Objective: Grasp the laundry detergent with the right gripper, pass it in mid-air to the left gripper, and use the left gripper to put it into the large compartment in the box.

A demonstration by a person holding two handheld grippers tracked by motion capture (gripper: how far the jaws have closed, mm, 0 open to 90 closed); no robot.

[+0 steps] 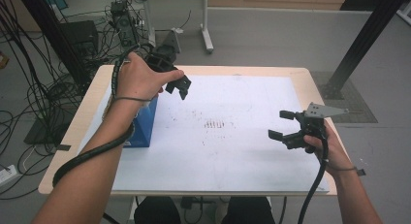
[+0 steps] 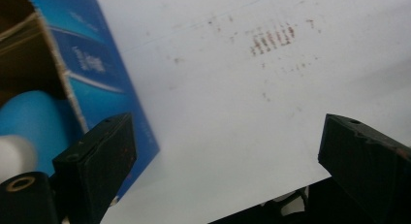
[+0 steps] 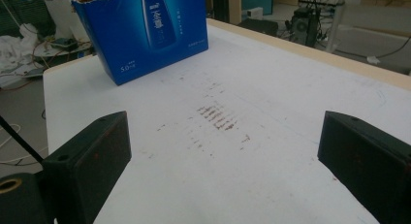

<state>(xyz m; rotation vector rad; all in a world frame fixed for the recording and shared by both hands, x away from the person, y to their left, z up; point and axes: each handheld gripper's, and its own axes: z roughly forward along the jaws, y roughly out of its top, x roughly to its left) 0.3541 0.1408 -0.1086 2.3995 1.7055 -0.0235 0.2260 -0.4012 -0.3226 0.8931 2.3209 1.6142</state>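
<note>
The blue box (image 1: 144, 124) stands upright on the worktop (image 1: 228, 69), on the white sheet (image 1: 232, 156) that covers it. The box is the thing to go by here. Its top is open, and the torn card flap shows at the rim. Inside the box there is something light blue and round (image 2: 29, 120) with a white end. I cannot tell what it is.

The box looks like thin card. It is likely light and a bit bendy, so a hard squeeze could crush it. The printed sides look smooth and may be slippery. A good place to take hold would be the top rim of one wall, with one jaw inside the box and one outside. If the thing inside is heavy, the box may tip when lifted by one wall.

The left tool (image 1: 177, 86) hangs in the air just above and beside the open top of the box. Its jaws stand wide apart, with nothing between them and touching nothing.

The right tool (image 1: 286, 129) is well apart from the box, out over the far side of the sheet. Its jaws stand wide apart too and hold nothing. Brown smudges (image 1: 216, 123) mark the sheet between the box and the right tool.
</note>
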